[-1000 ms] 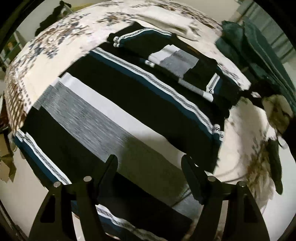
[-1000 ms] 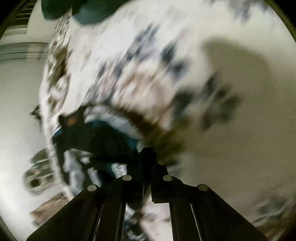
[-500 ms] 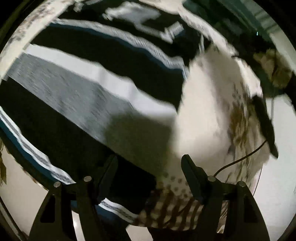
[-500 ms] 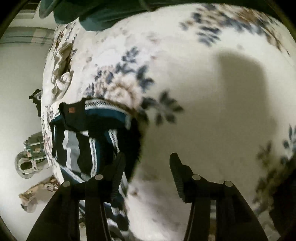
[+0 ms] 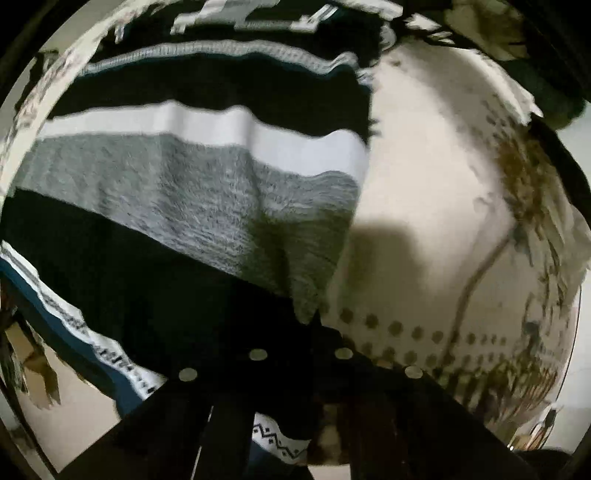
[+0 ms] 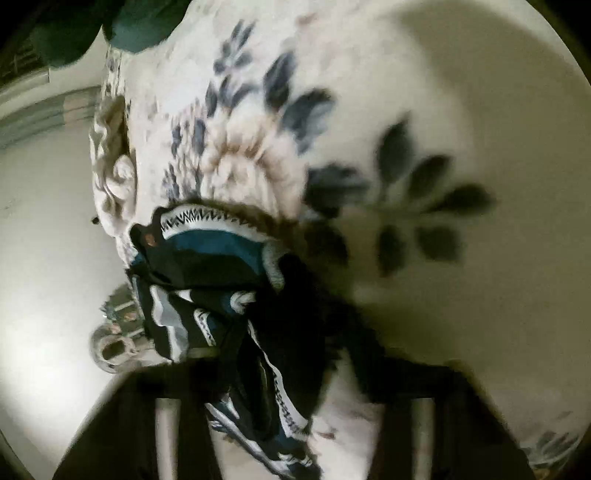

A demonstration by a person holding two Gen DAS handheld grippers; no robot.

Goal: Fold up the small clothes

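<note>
Right gripper point(image 6: 295, 354) fingertips lost in motion blur against the striped sweater point(image 6: 207, 280); grip unreadable. Left gripper point(image 5: 301, 332) fingertips merge with the sweater's black band. Sweater cropped at frame top.

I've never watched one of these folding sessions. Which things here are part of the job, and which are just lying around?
Part of the job:
striped sweater
left gripper, closed on its edge
right gripper, blurred
floral bedspread it lies on

Just lying about:
dark green cloth
thin cable
</note>
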